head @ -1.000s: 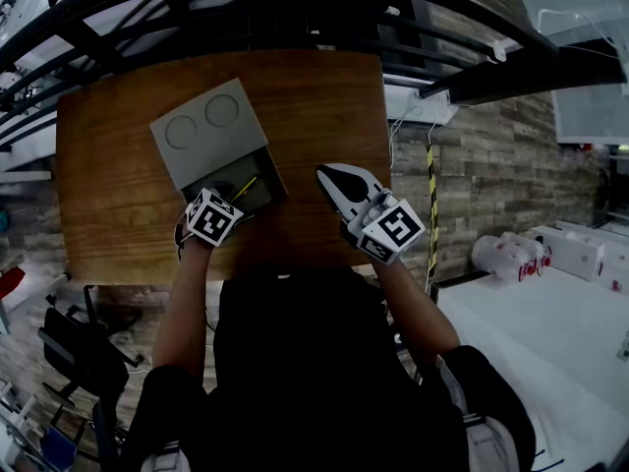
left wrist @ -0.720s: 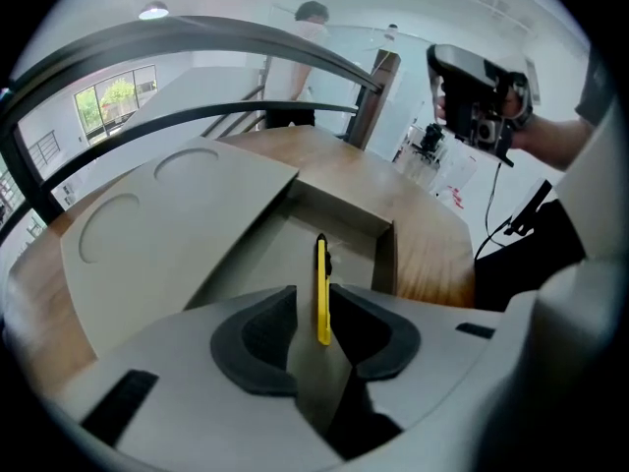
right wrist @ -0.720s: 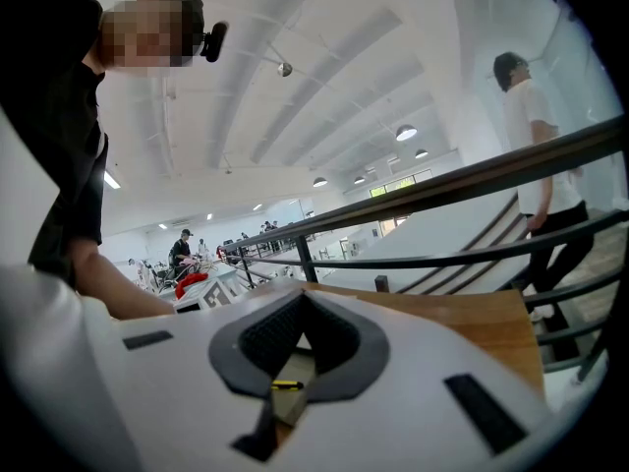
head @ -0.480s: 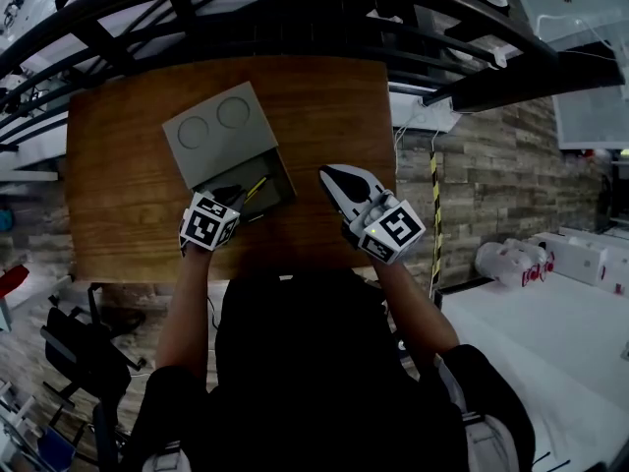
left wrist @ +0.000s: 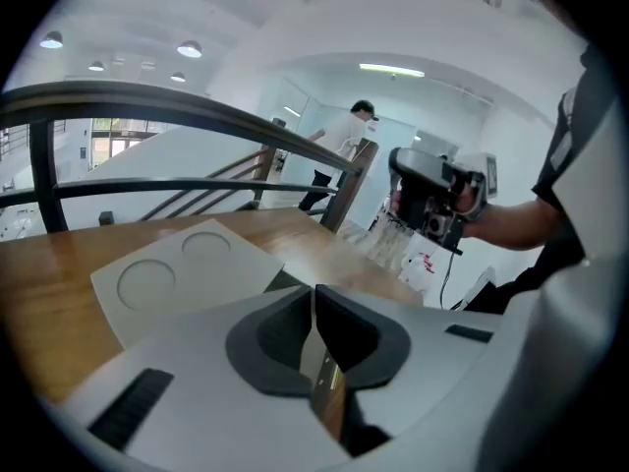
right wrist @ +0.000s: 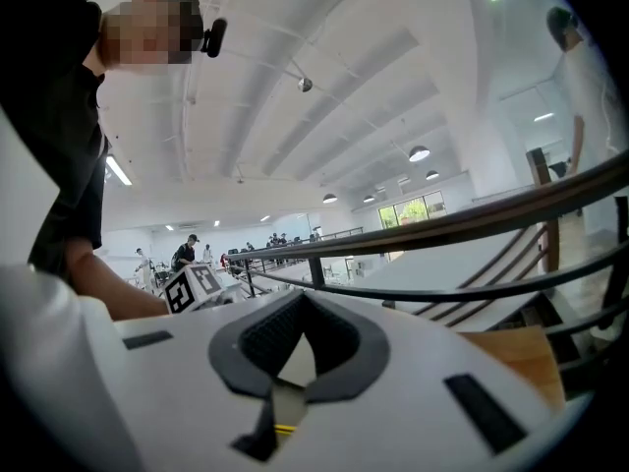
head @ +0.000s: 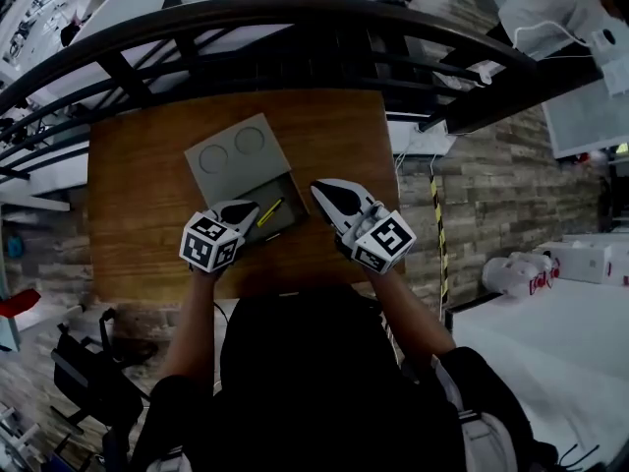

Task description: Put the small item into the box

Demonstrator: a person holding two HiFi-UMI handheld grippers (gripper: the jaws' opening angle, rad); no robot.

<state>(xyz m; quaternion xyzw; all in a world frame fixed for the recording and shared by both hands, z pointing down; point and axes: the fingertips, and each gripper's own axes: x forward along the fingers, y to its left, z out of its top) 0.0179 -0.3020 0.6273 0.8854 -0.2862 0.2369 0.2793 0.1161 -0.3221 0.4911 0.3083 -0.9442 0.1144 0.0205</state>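
Note:
A grey box (head: 292, 203) sits open on the wooden table (head: 138, 214), its lid (head: 236, 153) with two round dents swung to the far side. A thin yellow item (head: 270, 212) lies inside the box. My left gripper (head: 246, 207) hovers at the box's near left edge; its jaws are closing and nothing shows between them (left wrist: 314, 293). The lid (left wrist: 177, 273) lies just ahead of it. My right gripper (head: 326, 191) is shut and empty just right of the box (right wrist: 300, 298).
A dark metal railing (head: 295, 28) curves past the table's far edge. Wood-pattern flooring (head: 491, 175) lies to the right, with a white table (head: 550, 332) carrying packages. A black chair (head: 88, 382) stands at the lower left. People stand in the distance.
My left gripper has drawn back a little from over the box toward me. The yellow item stays in the box. The right gripper has held its place.

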